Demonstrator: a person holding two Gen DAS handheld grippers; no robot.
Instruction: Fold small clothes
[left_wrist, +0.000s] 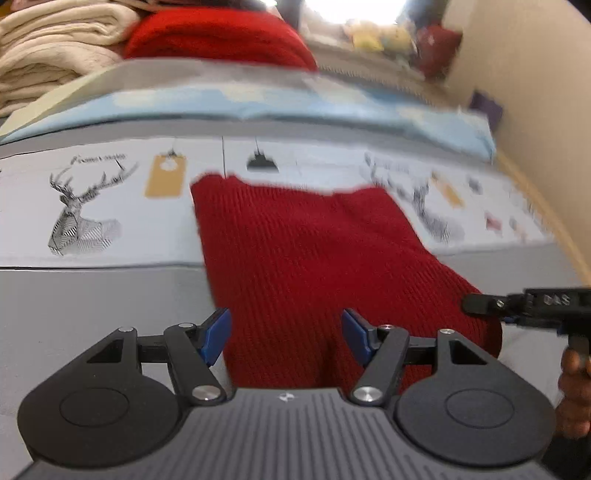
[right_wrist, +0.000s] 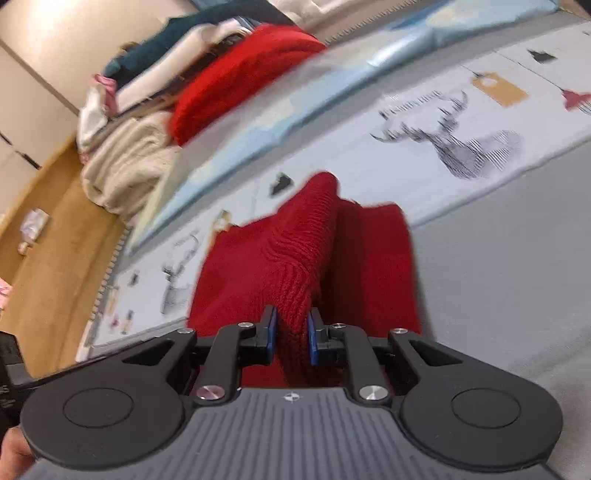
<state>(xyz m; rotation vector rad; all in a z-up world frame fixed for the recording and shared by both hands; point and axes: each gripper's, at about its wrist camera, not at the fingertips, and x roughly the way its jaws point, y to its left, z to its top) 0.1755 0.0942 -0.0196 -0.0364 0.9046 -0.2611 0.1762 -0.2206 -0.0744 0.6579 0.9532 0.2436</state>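
The red knit garment (left_wrist: 314, 258) lay on the deer-print mat (left_wrist: 110, 206), seemingly half folded. The right gripper (right_wrist: 291, 328) pinched a raised fold at the garment's near edge; the left gripper (left_wrist: 284, 332) hung above the garment, fingers spread, holding nothing. Smoothing and stacking remained; no containers showed

Ribbed knit red garment (left_wrist: 314, 258), matt grey mat (left_wrist: 92, 295)

Black ribbed tool (left_wrist: 286, 338) with blue pads (left_wrist: 216, 338), silver screws.
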